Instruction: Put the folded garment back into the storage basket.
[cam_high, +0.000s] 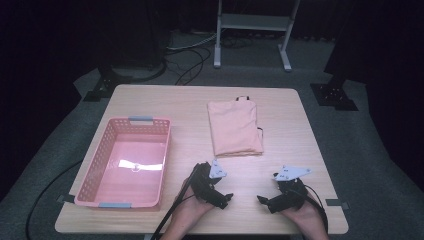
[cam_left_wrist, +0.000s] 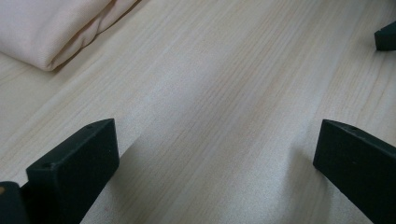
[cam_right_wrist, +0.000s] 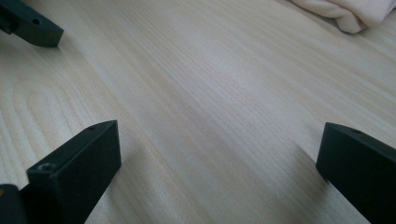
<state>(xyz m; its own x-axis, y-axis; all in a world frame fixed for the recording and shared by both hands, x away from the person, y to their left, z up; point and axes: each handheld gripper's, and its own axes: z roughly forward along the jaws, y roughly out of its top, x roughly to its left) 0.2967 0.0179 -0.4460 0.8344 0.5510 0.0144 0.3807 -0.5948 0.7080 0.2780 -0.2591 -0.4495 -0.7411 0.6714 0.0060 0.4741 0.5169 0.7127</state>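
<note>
Peach cloth (cam_high: 234, 128), neatly folded flat, just beyond left gripper (cam_high: 226, 199) and right gripper (cam_high: 262, 200), both spread, empty.

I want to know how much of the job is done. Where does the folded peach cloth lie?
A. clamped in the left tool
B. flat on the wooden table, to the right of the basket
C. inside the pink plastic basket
B: the folded peach cloth lies on the wooden table, right of the pink plastic basket, which holds nothing.
</note>
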